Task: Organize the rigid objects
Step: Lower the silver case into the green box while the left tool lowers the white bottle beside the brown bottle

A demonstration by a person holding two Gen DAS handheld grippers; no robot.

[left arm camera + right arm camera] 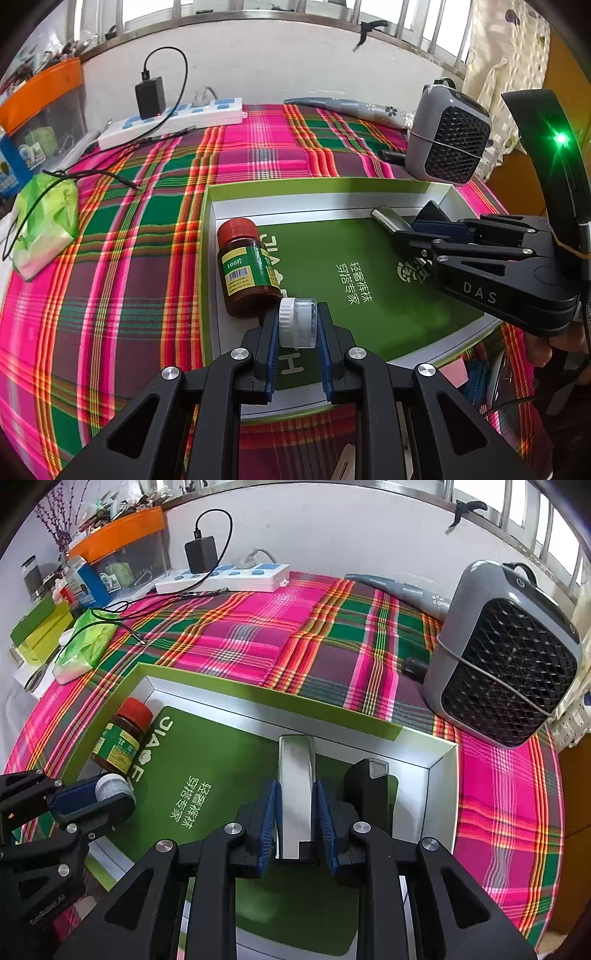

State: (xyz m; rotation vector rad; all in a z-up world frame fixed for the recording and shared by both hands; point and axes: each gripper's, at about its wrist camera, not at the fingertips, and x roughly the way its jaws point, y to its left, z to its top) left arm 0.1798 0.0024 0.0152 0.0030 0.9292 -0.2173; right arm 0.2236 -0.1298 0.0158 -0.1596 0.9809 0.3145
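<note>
A: Tray (317, 190) tally? 
B: Brown bottle (247, 267) lies at nine o'clock, black block (365, 786) at three. 
A: Claws? 
B: Left gripper (297, 325) clamps clear vial (299, 323) beside the bottle; right gripper (295, 808) pinches silver bar (295, 775) over the tray. Both unplaced, I judge.

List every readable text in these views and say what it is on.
"100片": yellow-green label of the brown glass bottle with a red cap
"轻奢裤袜 穿搭专家": green floor of the shallow green-rimmed cardboard box
"DAS": black right gripper
Bottle's barcode digits and small print: too small to read.
</note>
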